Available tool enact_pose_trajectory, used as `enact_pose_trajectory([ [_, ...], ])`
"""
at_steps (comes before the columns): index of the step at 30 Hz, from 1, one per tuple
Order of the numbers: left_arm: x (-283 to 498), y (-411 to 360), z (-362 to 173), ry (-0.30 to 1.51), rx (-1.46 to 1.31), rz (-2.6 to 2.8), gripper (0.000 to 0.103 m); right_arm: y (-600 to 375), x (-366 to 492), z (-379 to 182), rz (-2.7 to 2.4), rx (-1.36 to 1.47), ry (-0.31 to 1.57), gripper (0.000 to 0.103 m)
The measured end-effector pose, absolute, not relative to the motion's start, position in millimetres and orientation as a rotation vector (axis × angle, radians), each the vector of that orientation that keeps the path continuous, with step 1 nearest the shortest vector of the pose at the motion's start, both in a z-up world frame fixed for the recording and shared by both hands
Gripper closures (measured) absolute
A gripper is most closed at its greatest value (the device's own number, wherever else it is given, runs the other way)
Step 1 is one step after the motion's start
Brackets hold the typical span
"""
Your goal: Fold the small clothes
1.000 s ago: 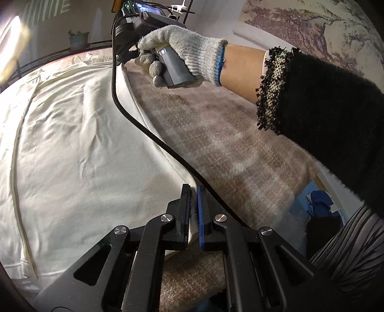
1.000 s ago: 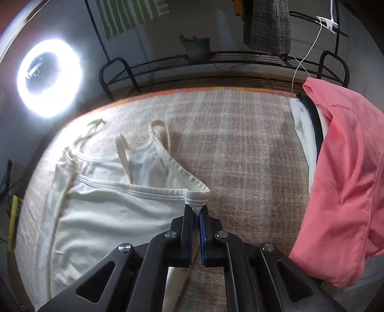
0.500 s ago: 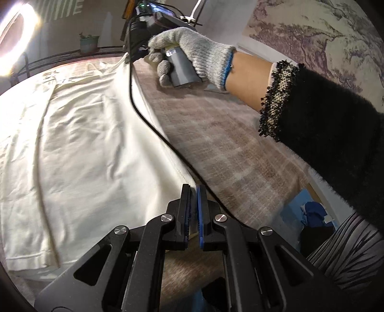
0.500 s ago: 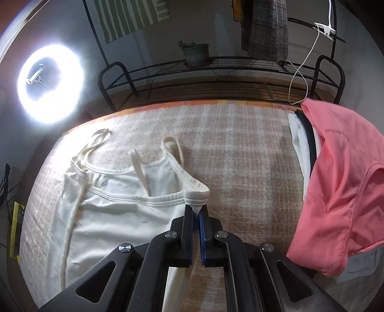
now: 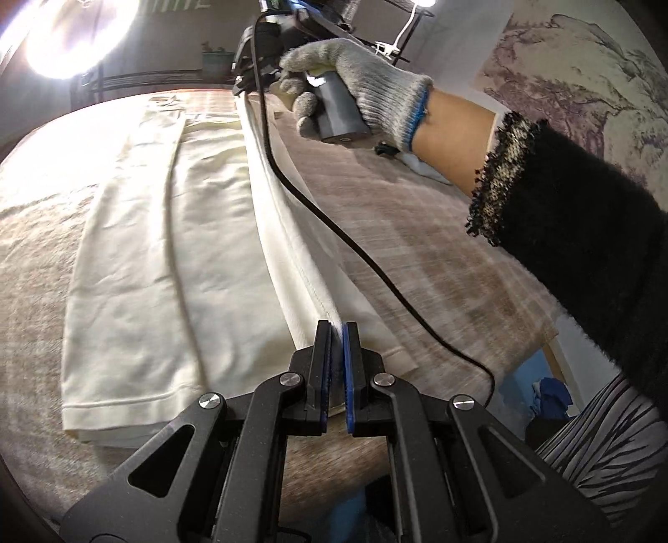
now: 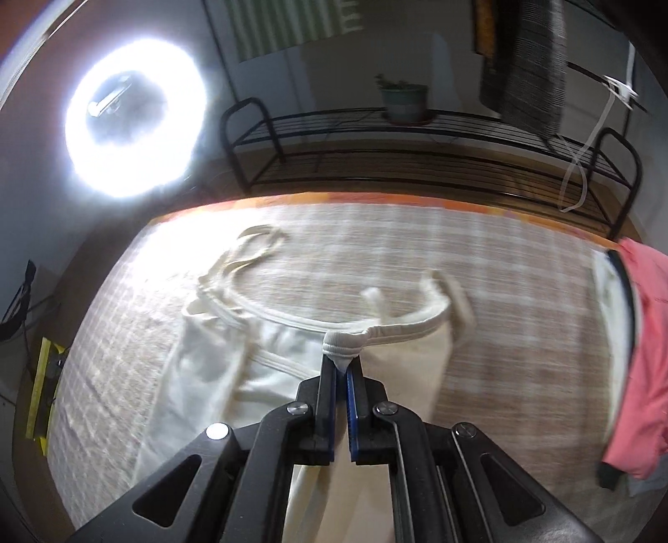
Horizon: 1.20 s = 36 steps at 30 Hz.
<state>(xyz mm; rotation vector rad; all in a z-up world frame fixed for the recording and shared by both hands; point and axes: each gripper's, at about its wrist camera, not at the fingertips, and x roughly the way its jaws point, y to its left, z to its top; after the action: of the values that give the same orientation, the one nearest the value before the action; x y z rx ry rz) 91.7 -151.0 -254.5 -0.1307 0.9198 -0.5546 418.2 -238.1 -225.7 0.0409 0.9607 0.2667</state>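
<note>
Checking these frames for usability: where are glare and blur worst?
Left wrist view: ring light flares at top left, washing out the far end of the cream camisole. Right wrist view: ring light blooms, checked cloth and straps smear with motion; both views bend at edges.

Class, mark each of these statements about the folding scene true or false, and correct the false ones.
1. Both grippers are clamped on the cream camisole. True: left gripper, right gripper.
2. The pink garment lies left of the camisole in the right wrist view. False: it lies at the right.
3. The hand is bare. False: it wears a grey knit glove.
4. A potted plant stands on the black rack. True.
</note>
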Motion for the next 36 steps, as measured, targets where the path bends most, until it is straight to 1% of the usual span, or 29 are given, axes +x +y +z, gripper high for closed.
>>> enact_pose_trajectory([
  [7,98,-136,-264,0.956,-0.132,-0.484,0.1,-195,431,-249,0.266,-0.021,0.999,0.102],
  [14,99,-131,-269,0.985,-0.125,-0.449,0.1,-191,439,-265,0.225,-0.032,1.027,0.102],
  [15,100,-131,-269,0.991,-0.126,-0.454,0.1,-191,439,-267,0.222,-0.031,1.03,0.099],
  [17,100,-132,-268,0.997,-0.123,-0.46,0.1,-190,438,-268,0.244,-0.025,1.034,0.087],
  [18,99,-125,-268,0.999,-0.122,-0.469,0.096,-190,436,-267,0.261,-0.02,1.033,0.072],
  [19,98,-124,-267,1.0,-0.115,-0.474,0.093,-190,433,-263,0.271,-0.018,1.025,0.068],
  [20,97,-121,-266,0.997,-0.111,-0.478,0.081,-190,429,-258,0.278,-0.021,1.011,0.068],
  [21,94,-117,-263,0.987,-0.112,-0.479,0.072,-191,424,-252,0.288,-0.021,0.999,0.068],
  [22,91,-113,-260,0.973,-0.113,-0.476,0.071,-193,418,-245,0.296,-0.015,0.986,0.068],
  [31,70,-77,-242,0.9,-0.092,-0.467,0.07,-232,338,-175,0.323,0.114,0.907,0.068],
  [34,65,-57,-237,0.888,-0.103,-0.443,0.07,-242,296,-162,0.336,0.149,0.891,0.068],
  [36,64,-45,-233,0.874,-0.101,-0.416,0.07,-247,261,-162,0.338,0.162,0.897,0.068],
])
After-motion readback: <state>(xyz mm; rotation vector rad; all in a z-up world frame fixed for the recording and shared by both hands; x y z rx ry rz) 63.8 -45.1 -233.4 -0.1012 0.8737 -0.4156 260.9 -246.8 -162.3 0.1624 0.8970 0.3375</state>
